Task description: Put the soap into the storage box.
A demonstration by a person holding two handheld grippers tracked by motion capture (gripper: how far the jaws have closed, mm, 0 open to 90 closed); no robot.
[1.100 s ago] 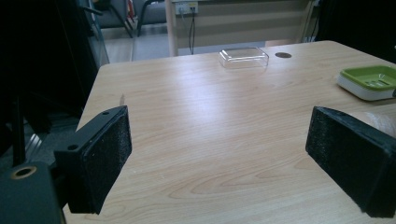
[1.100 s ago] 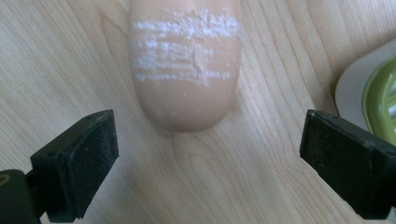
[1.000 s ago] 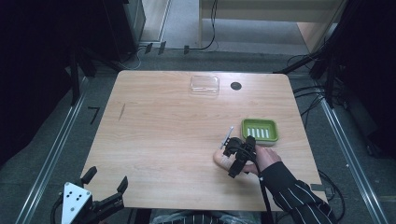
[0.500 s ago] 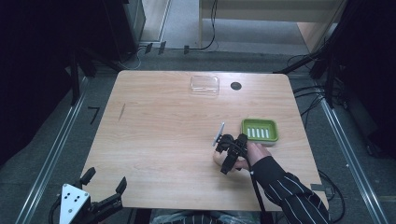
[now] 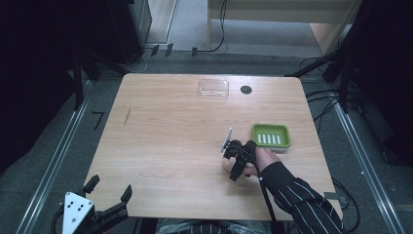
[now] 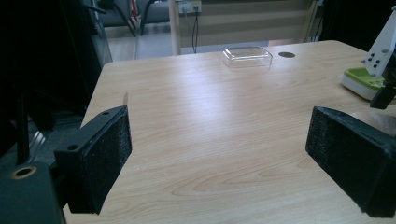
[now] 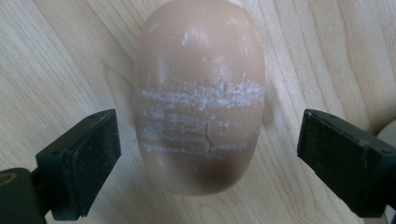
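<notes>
A tan oval soap bar (image 7: 201, 102) with white scuff lines lies on the wooden table (image 5: 165, 146); in the high view a sliver of the soap bar (image 5: 227, 165) shows beside the hand. My right gripper (image 7: 210, 135) points down over it. Its jaws have just been closing, with the soap between them, but a gap is left on each side and the pads do not touch it. The right gripper (image 5: 234, 165) sits left of a green soap dish (image 5: 271, 135). My left gripper (image 5: 110, 186) hovers open off the table's front left corner, nothing between its pads (image 6: 105, 158).
A clear plastic lid (image 5: 213, 88) and a dark round hole (image 5: 246, 89) lie near the far edge. From the left gripper view, the lid (image 6: 246, 56) is far ahead and the green dish (image 6: 362, 79) at right. Cables and dark stands surround the table.
The right hand has shifted a little to the left and lower, settling over the soap bar. The left gripper has stayed where it was.
</notes>
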